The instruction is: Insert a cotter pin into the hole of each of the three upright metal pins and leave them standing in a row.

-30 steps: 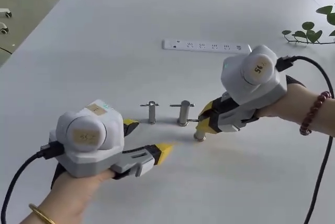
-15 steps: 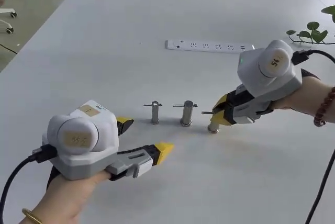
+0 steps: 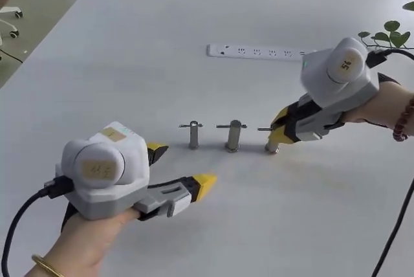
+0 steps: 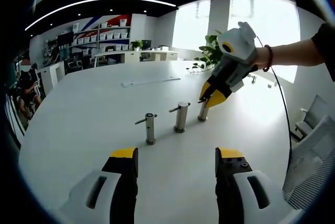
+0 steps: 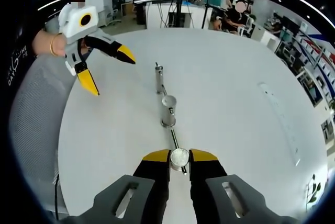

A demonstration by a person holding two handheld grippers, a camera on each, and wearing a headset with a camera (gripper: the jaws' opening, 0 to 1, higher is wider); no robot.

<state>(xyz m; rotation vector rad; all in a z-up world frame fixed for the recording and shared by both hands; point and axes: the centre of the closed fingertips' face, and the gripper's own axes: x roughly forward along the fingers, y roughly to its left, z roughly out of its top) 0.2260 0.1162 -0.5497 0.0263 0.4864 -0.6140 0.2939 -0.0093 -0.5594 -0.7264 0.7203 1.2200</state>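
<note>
Quick rundown of the setup: the left pin [image 3: 194,136], middle pin [image 3: 233,137] and third pin [image 3: 272,147] stood upright in a straight row around the middle of the white table [image 3: 129,50]. All 3 were short shiny steel cylinders w/ flat tops, and the left one looked thinner than the middle one. A thin cotter pin [image 3: 223,125] ran sideways thru the middle pin near its top and stuck out on both sides, so it read like a little T. Same deal on the left pin. On the third pin a bit of wire [image 3: 262,129] poked out toward the middle pin.

The right gripper [image 3: 275,138] was down on that third pin. In the right gripper view its yellow tips sat tight against either side of the pin's round top, so narrow and clamped on it.

The left gripper [image 3: 182,167] hung nearer the person, apart from the row, jaws spread wide w/ nothing between them.

Farther back, a white power strip [image 3: 259,51] lay flat on the table. Some plant leaves [image 3: 388,34] showed at the far right edge.
</note>
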